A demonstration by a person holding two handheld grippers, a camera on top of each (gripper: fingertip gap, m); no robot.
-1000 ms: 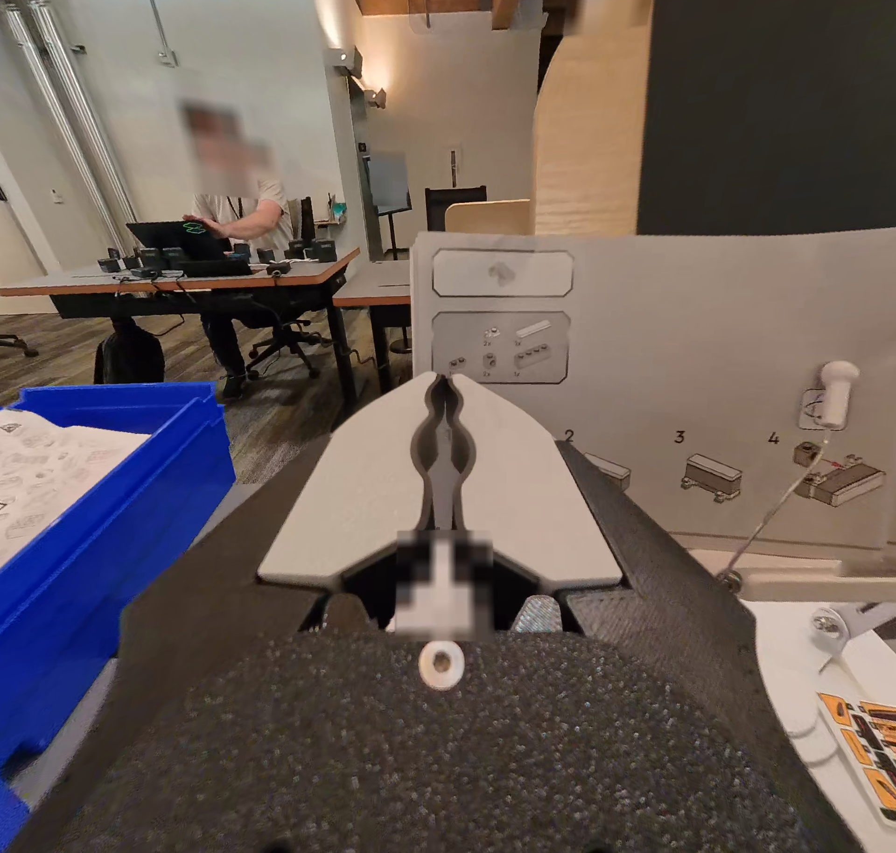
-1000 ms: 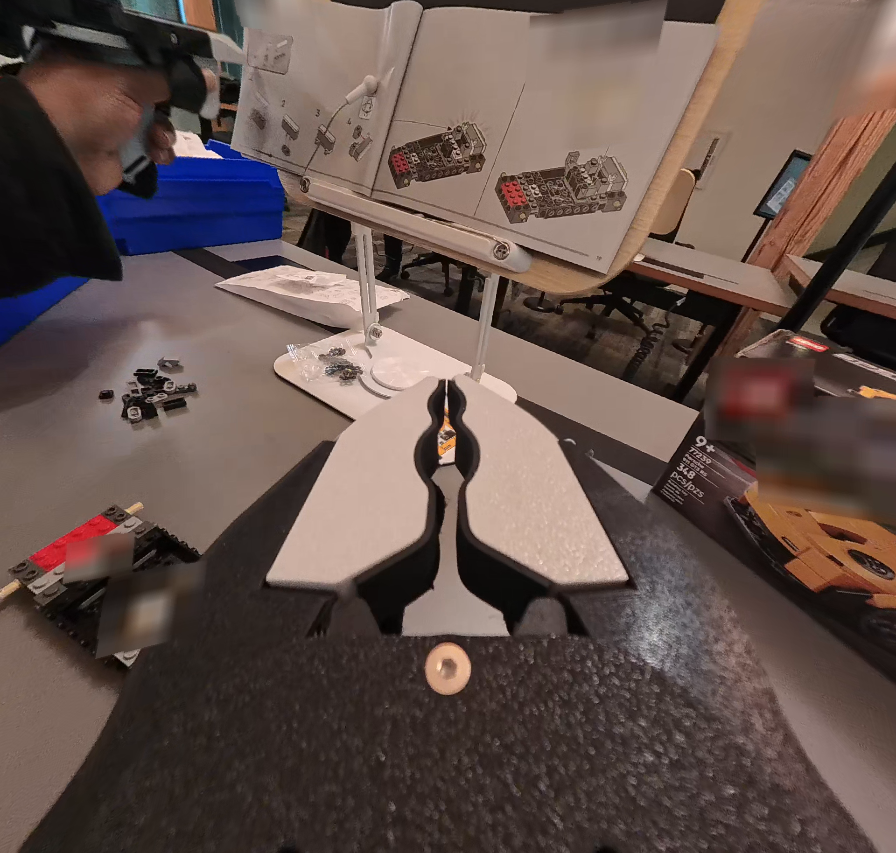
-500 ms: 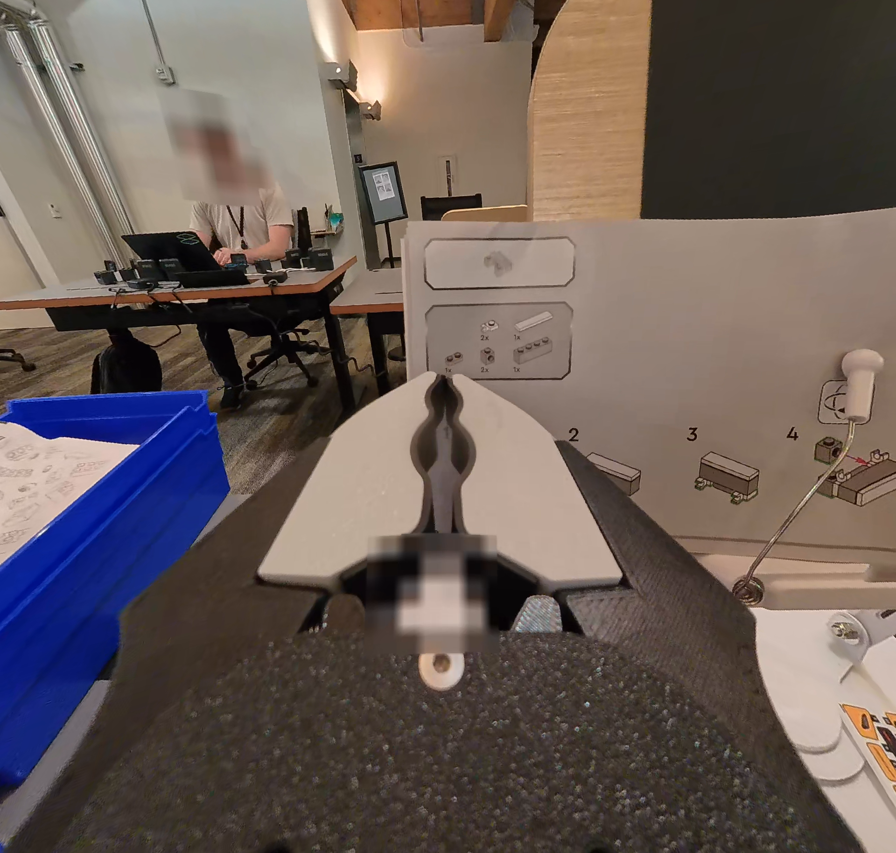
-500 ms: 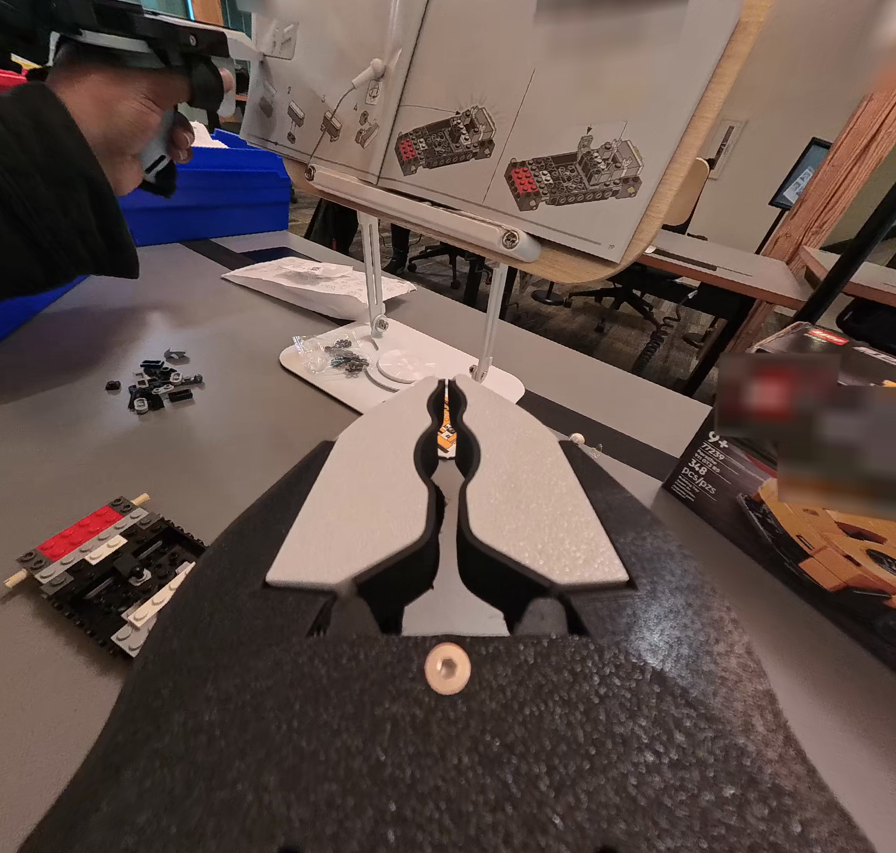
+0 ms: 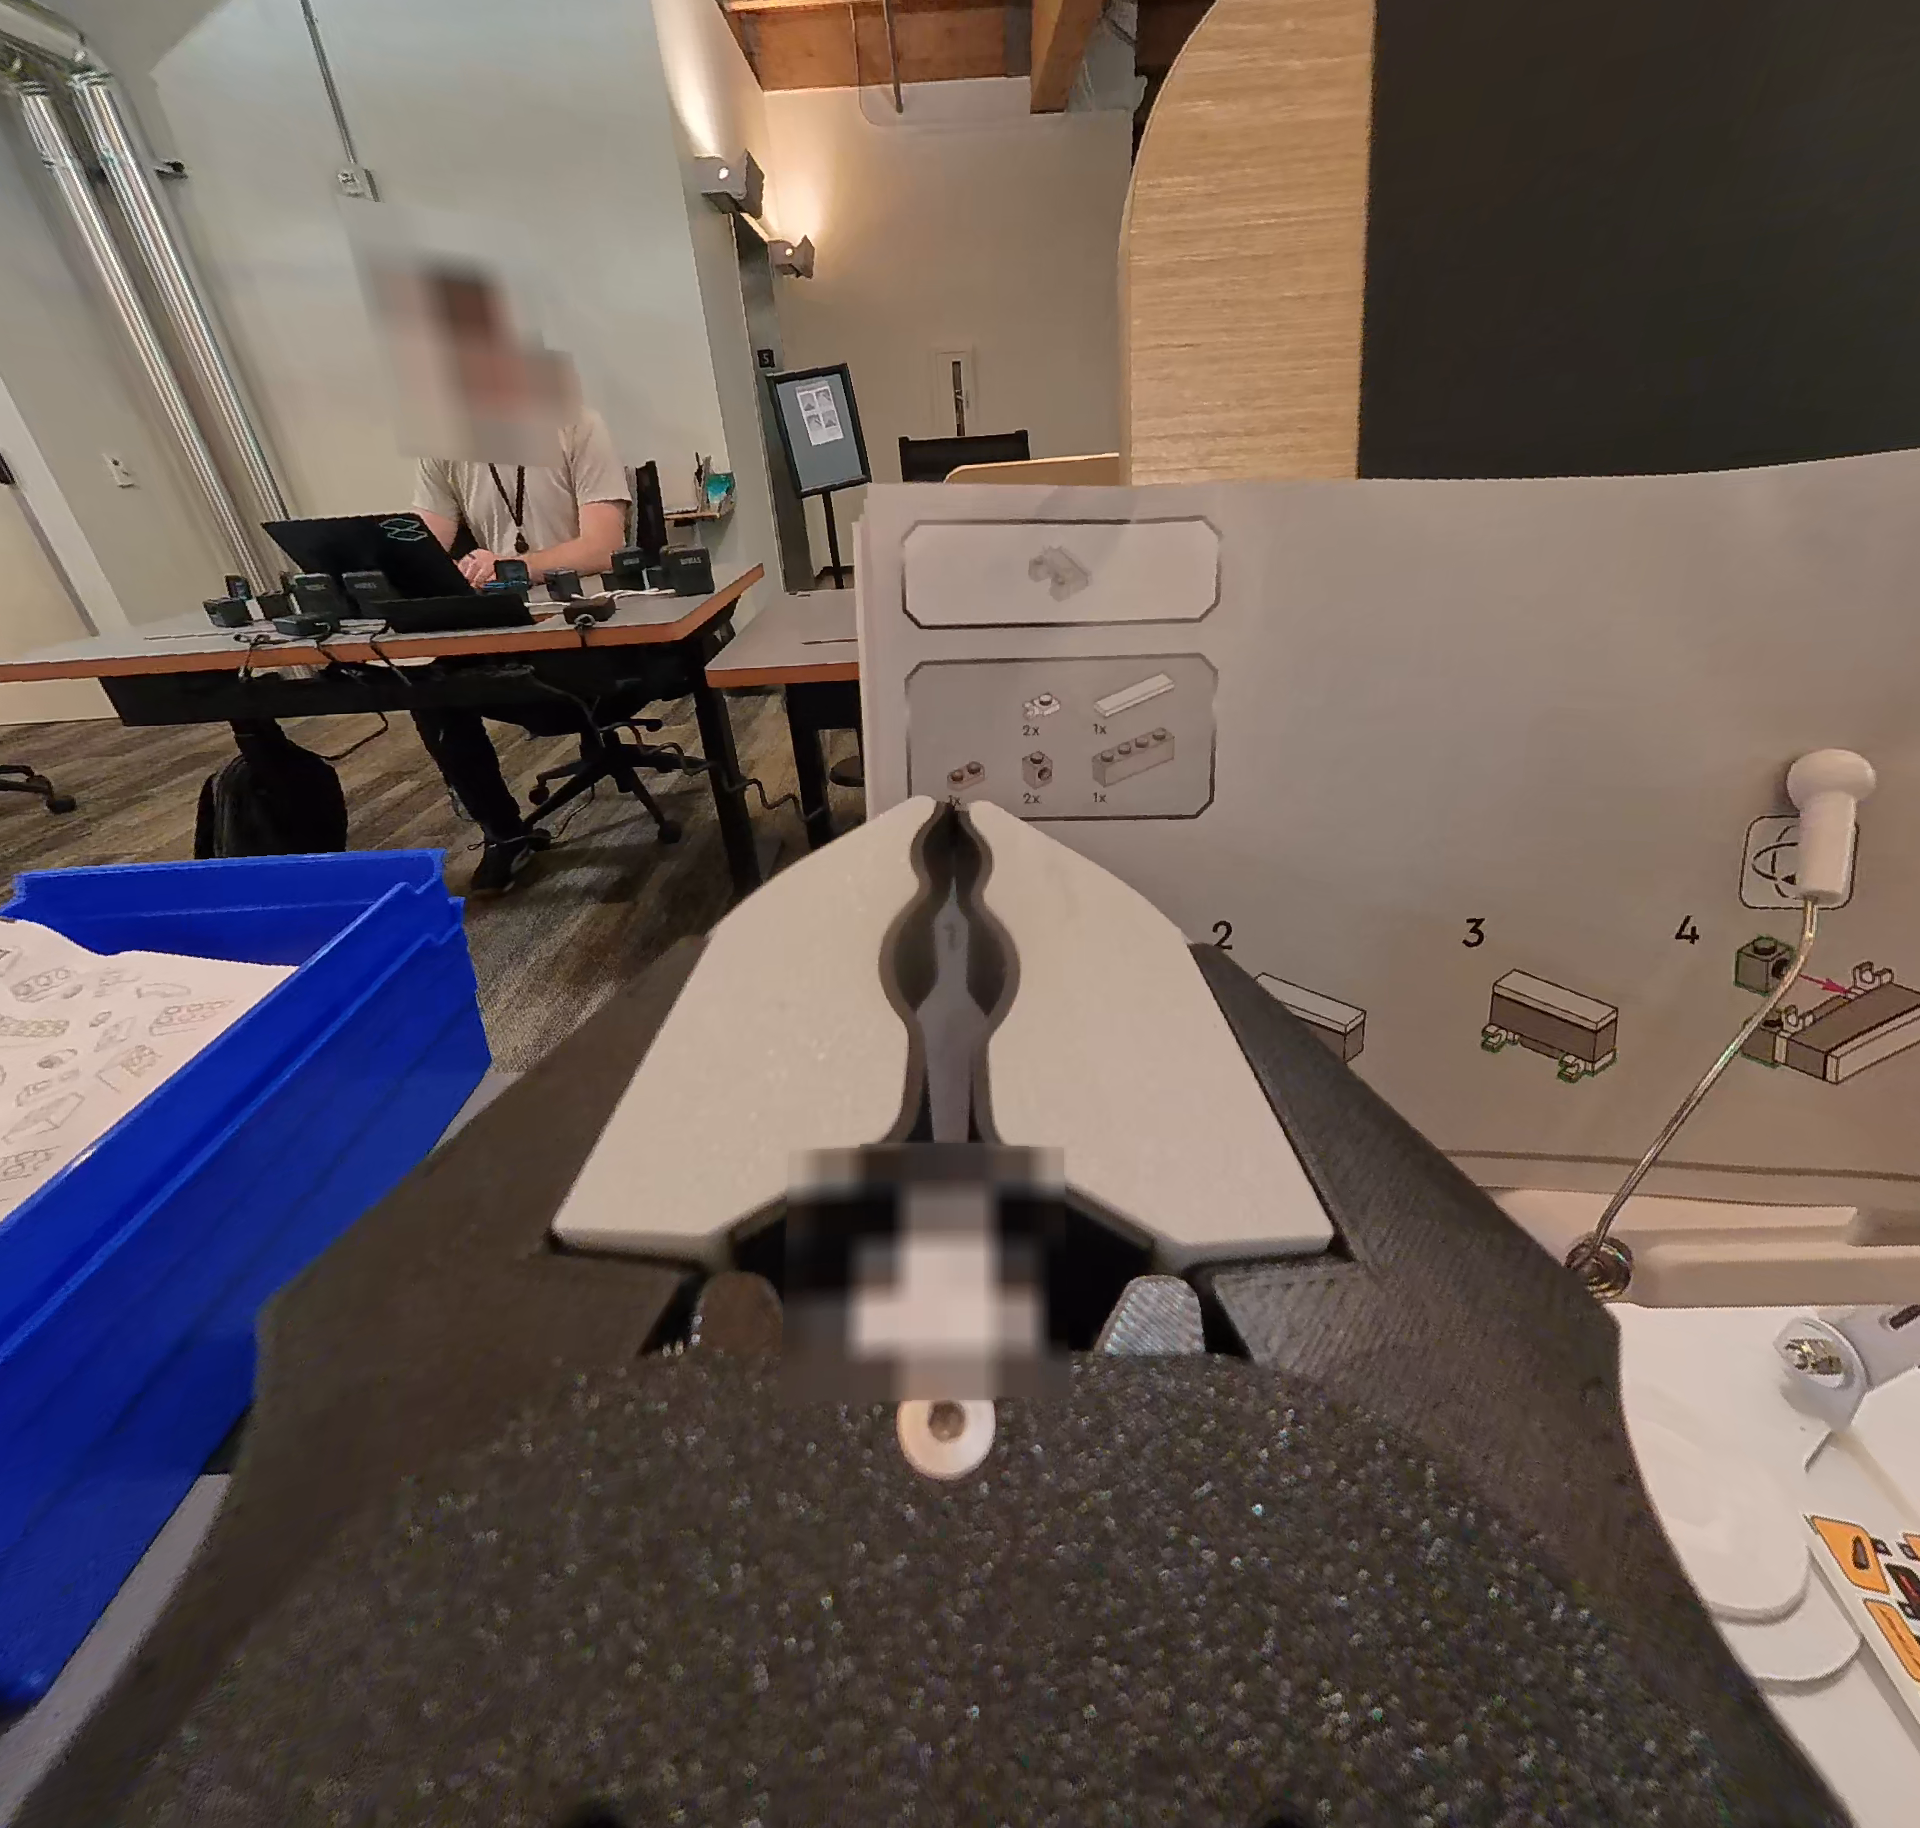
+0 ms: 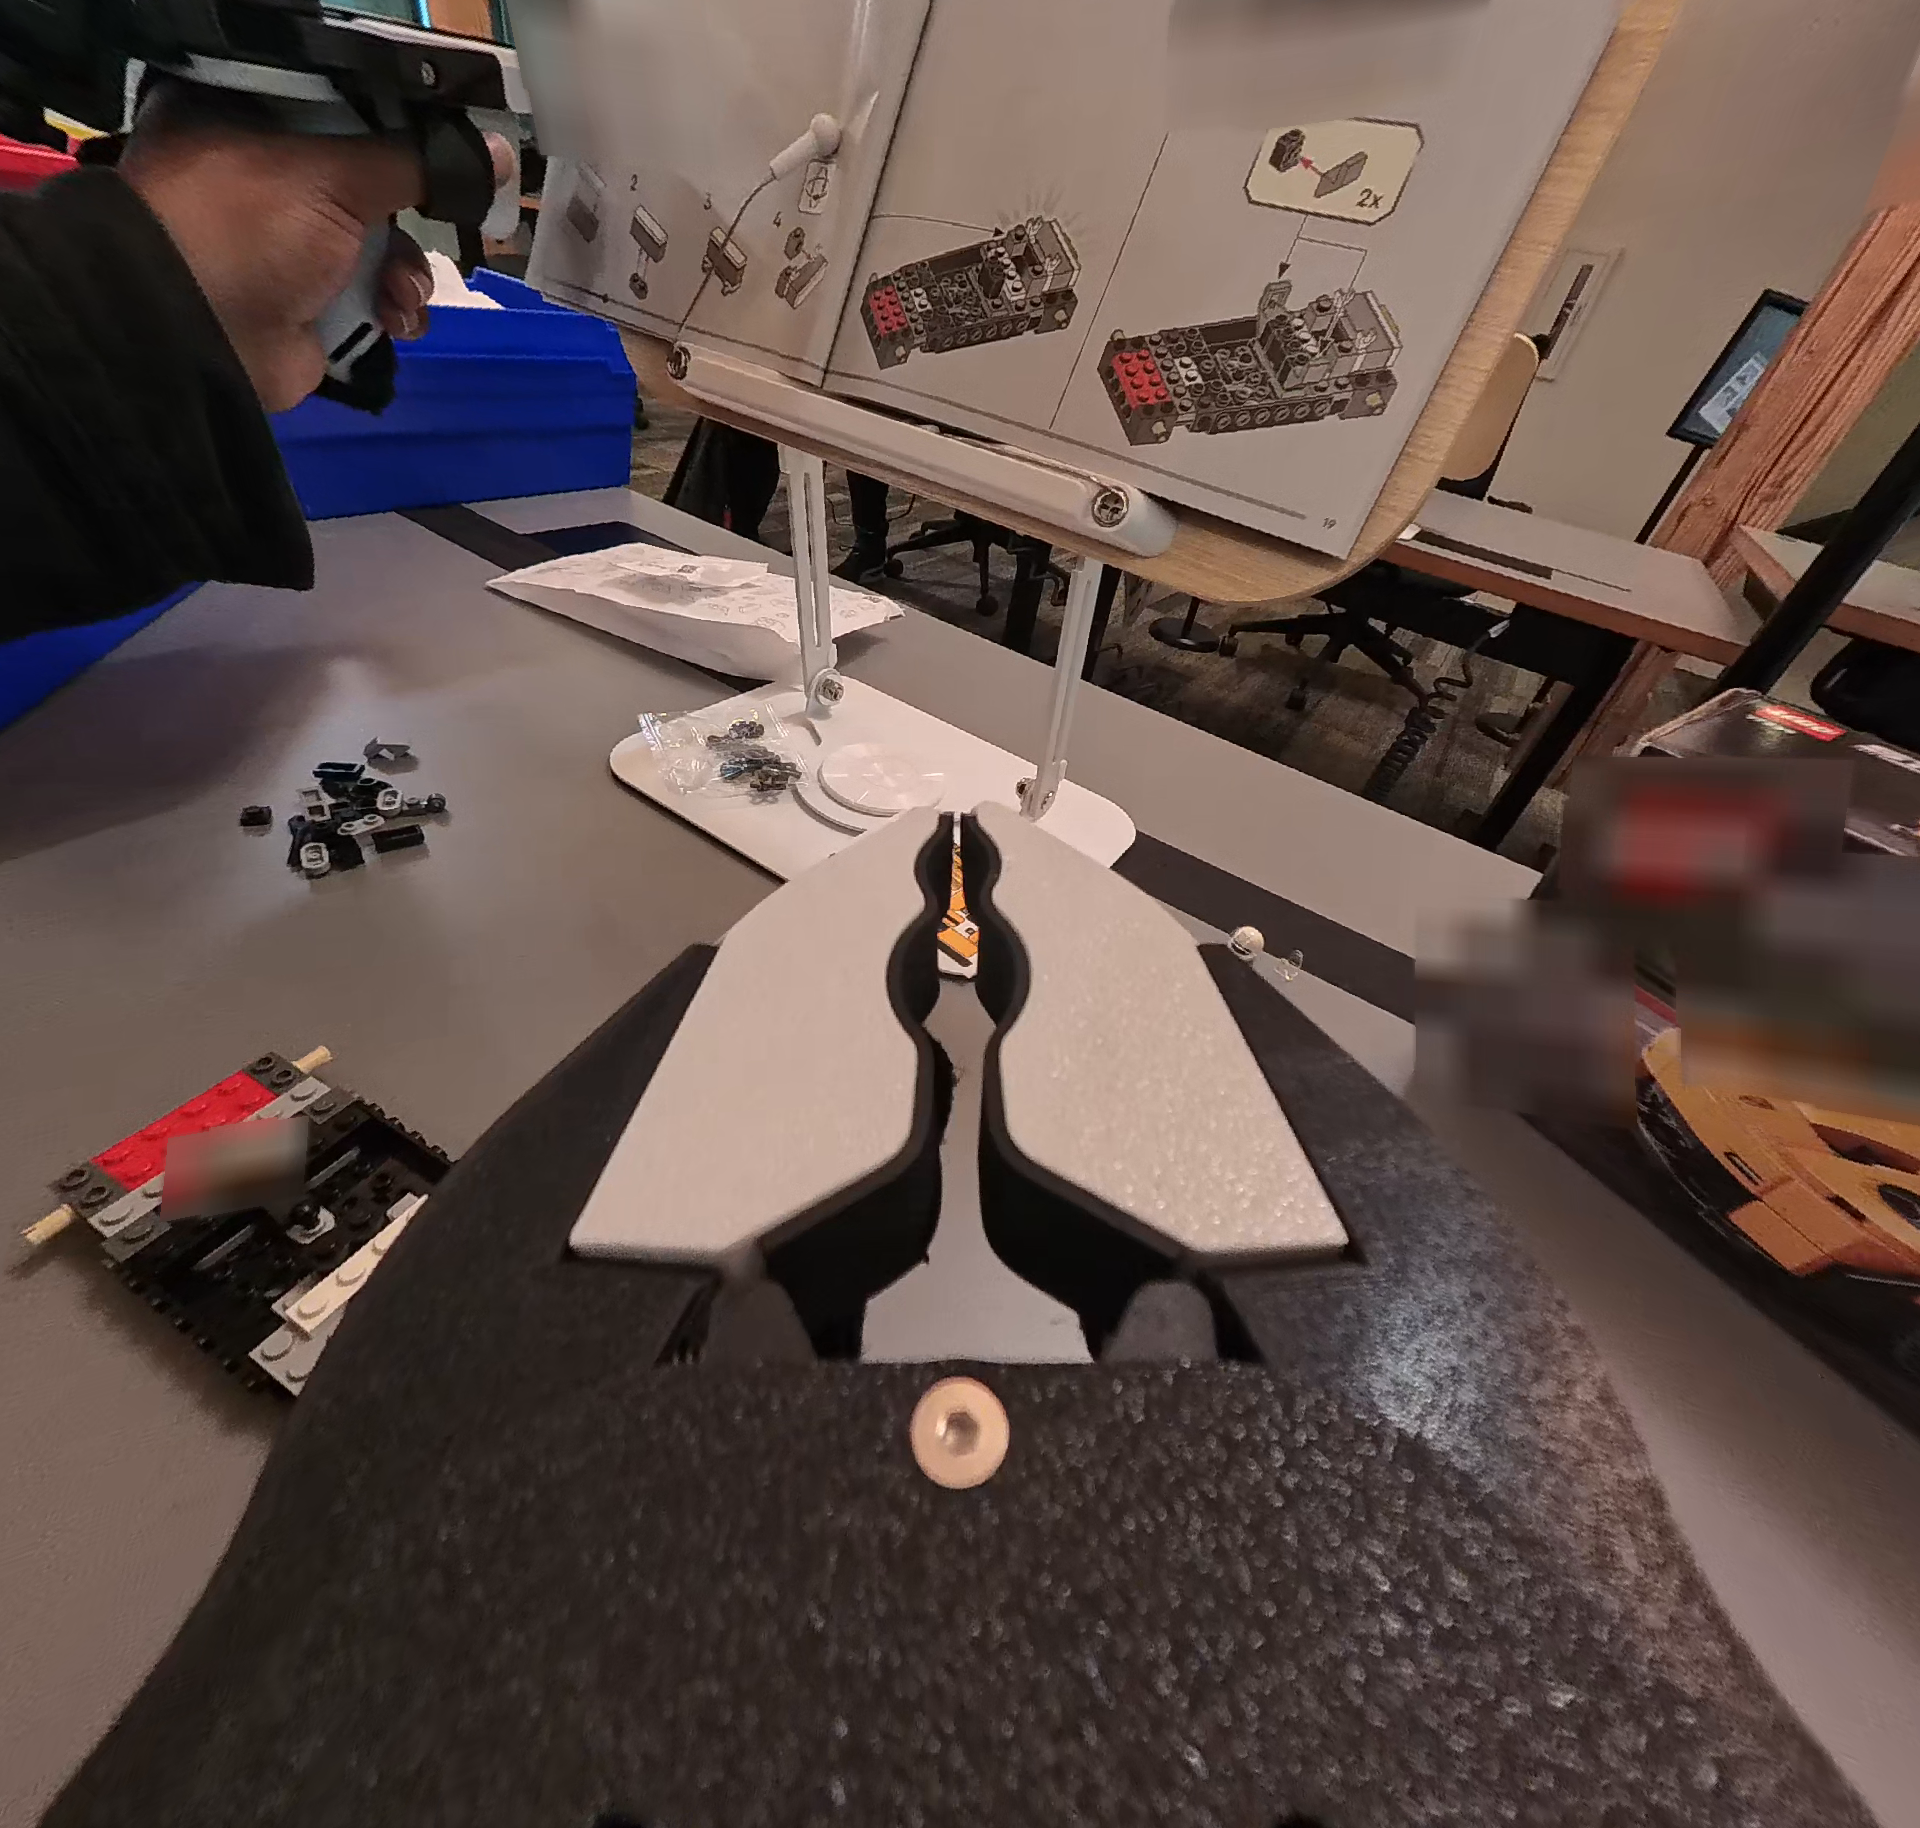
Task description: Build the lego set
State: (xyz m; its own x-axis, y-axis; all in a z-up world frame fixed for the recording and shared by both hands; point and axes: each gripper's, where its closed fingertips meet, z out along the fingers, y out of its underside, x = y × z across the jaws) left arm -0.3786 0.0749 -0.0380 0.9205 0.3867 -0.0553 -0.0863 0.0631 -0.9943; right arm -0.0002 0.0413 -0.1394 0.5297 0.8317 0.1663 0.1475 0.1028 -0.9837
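Note:
My left gripper (image 5: 951, 814) is shut and empty, held up in front of the open instruction booklet (image 5: 1507, 791) on its stand. My right gripper (image 6: 961, 820) is shut and empty, low over the grey table (image 6: 540, 947). A partly built black, grey and red lego base (image 6: 234, 1212) lies on the table to its left. A small pile of loose dark pieces (image 6: 348, 817) lies farther back. The booklet (image 6: 1039, 251) stands ahead, with a clear bag of small parts (image 6: 727, 755) on the white stand base (image 6: 1081, 822). The hand holding the left gripper (image 6: 312, 220) shows at upper left.
A blue bin (image 5: 208, 1103) with a printed paper bag stands left; it also shows in the right wrist view (image 6: 488, 407). The set's box (image 6: 1787, 1051) lies right. A white paper bag (image 6: 696, 599) lies behind the stand. A sticker sheet (image 5: 1870, 1591) lies near the base. A person (image 5: 520, 531) sits at a far desk. The gap from one gripper's tips to the other's is roughly 40 cm.
Both grippers have drifted slightly; the right one moved forward toward the stand, and the left hand moved closer to the booklet's left page. Both stay shut.

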